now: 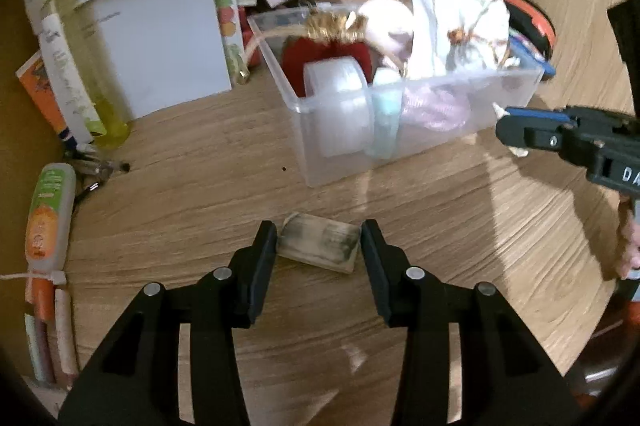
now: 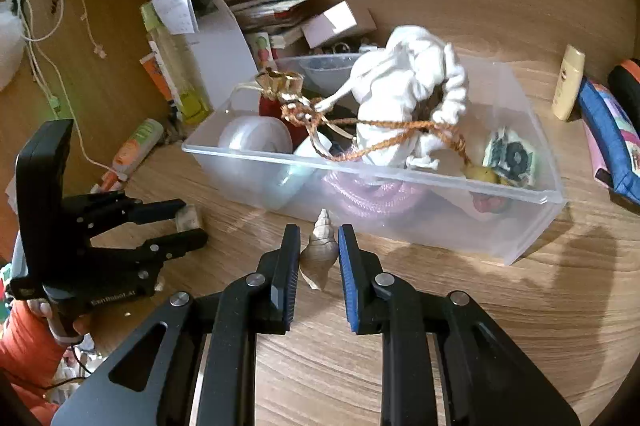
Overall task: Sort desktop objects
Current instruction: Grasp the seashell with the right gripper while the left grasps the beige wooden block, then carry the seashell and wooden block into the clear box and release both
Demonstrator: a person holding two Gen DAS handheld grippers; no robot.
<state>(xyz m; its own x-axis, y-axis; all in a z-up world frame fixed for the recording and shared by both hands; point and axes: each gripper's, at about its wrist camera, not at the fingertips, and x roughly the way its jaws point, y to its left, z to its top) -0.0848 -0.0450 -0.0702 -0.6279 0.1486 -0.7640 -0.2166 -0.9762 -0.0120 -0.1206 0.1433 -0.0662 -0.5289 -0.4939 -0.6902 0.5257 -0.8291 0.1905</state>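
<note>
- While the left tongs (image 1: 319, 246) hang low over the wooden desk (image 1: 440, 226), their two black fingers stand apart on either side of a small wooden block (image 1: 320, 244), which lies flat on the desk; the left finger looks to be touching the block's end, though blur makes that hard to settle.
- Seen from the right wrist camera, the left tongs (image 2: 192, 222) sit off to the left, jaws spread, with the block (image 2: 188, 218) between their tips.
- The right tongs (image 2: 319, 258) are closed in around a pale spiral seashell (image 2: 318, 254), whose pointed tip faces away from the tongs; the blue pads (image 2: 346, 266) sit right at its sides, and it seems held, but I cannot be sure both pads press it.
- Just beyond the shell stands a clear plastic bin (image 2: 520, 226), its near wall close to the tips of the right tongs.
- Inside the bin, ahead of the right tongs, are a white figurine (image 2: 404, 98) wound with brown cord (image 2: 384, 142), a roll of clear tape (image 2: 256, 138), a red pouch with a gold top (image 2: 280, 86) and a pink coil (image 2: 360, 198).
- Past the bin to the left stand a white box (image 1: 160, 38) and a yellow bottle (image 1: 92, 66).
- To the far right of the right tongs lie a blue pouch (image 2: 612, 130) and a small cream bottle (image 2: 568, 82).
</note>
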